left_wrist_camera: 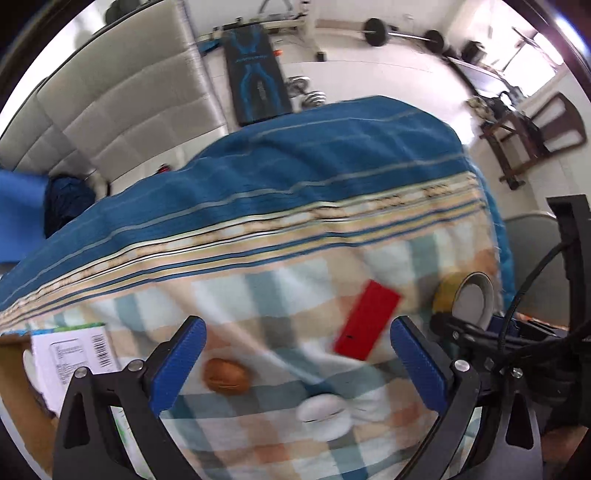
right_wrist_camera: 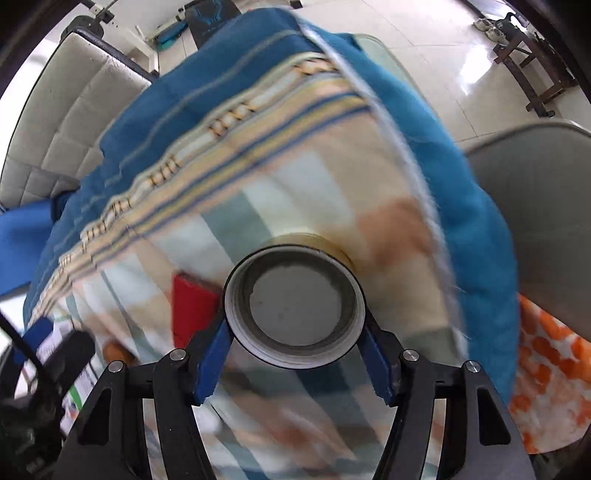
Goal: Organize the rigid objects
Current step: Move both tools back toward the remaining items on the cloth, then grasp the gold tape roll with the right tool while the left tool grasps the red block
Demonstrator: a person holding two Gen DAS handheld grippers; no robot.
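Left wrist view only: round brown nut-like object (left_wrist_camera: pixel 226 376) at 6 o'clock between the fingers' span, small white round dish (left_wrist_camera: pixel 324 416) just right of it, and a white printed carton w/ barcode (left_wrist_camera: pixel 70 360) at 8 o'clock. Right wrist view only: orange-and-white patterned cloth (right_wrist_camera: pixel 546 387) at 4 o'clock and a grey rounded seat or lid (right_wrist_camera: pixel 535 221) at 3 o'clock.

Left gripper (left_wrist_camera: pixel 297 363) w/ blue pads stands wide apart, nothing between the pads. Right gripper (right_wrist_camera: pixel 295 350) is clamped on a round white-rimmed container w/ grey inside (right_wrist_camera: pixel 295 306); its blue pads press the rim at both sides. The container's open mouth faces the camera, at 6 o'clock of centre; in the left view it shows at 4 o'clock (left_wrist_camera: pixel 474 301). A yellow tape roll (right_wrist_camera: pixel 317 242) sits just behind it, touching or nearly so; blur hides which. A flat red rectangular box (left_wrist_camera: pixel 365 319) lies on the cloth just left of the container, tilted.

Surface: checked pastel blanket w/ blue striped border (left_wrist_camera: pixel 295 177) over a table or bed. Room: white tiled floor, white padded sofa (left_wrist_camera: pixel 122 99) at 10 o'clock, a barbell (left_wrist_camera: pixel 402 33) at 1 o'clock, dark wooden chair (left_wrist_camera: pixel 532 136) at 2 o'clock. Both views are motion-blurred.
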